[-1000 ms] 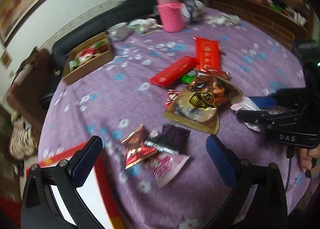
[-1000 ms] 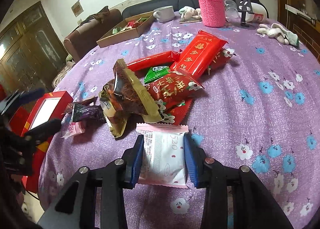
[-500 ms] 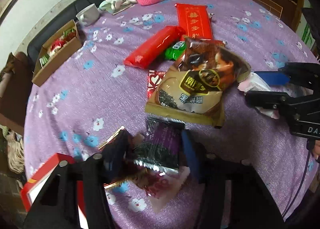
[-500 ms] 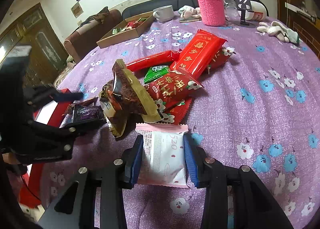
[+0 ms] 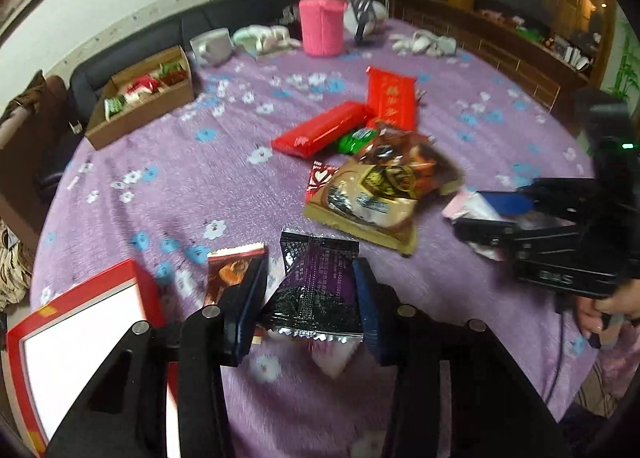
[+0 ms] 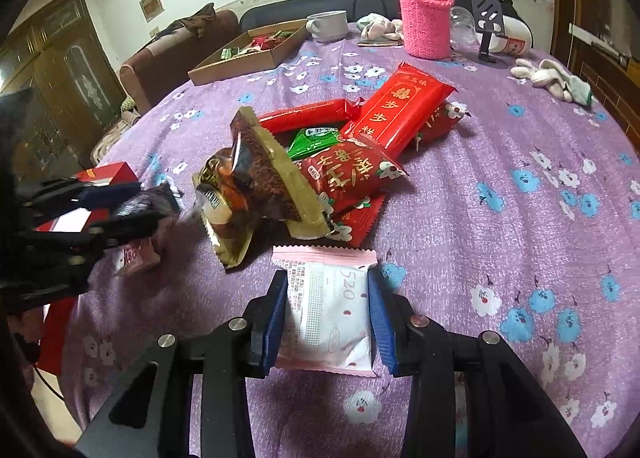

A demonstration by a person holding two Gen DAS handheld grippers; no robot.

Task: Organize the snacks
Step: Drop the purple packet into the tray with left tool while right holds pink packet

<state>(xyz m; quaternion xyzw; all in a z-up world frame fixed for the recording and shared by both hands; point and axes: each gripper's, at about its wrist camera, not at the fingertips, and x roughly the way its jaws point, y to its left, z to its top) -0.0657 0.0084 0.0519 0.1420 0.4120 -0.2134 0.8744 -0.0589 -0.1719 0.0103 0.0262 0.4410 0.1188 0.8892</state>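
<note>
A dark purple snack packet point(image 5: 316, 282) sits between the blue pads of my left gripper point(image 5: 308, 264). Its jaws are closing and the pads press on the packet's sides, which bulge upward. My right gripper point(image 6: 327, 278) is shut on a pink and white packet point(image 6: 328, 318) just above the purple flowered cloth point(image 6: 500, 242). A small brown packet point(image 5: 232, 270) lies left of the purple one, and a pink packet point(image 5: 332, 354) lies under it. A pile of snacks fills the middle: a brown bag point(image 5: 380, 190), red packets point(image 5: 320, 130) and a green one point(image 5: 356, 140).
A cardboard box point(image 5: 140, 98) with several snacks stands at the far left of the table. A red box with a white inside point(image 5: 80, 322) sits at the near left edge. A pink knitted bottle point(image 5: 322, 26), a mug point(image 5: 212, 46) and cloths line the far edge. A sofa lies beyond.
My left gripper went from wide open over the small packets to closed around the purple packet, which now stands raised between the pads. The right gripper kept still with its pink packet.
</note>
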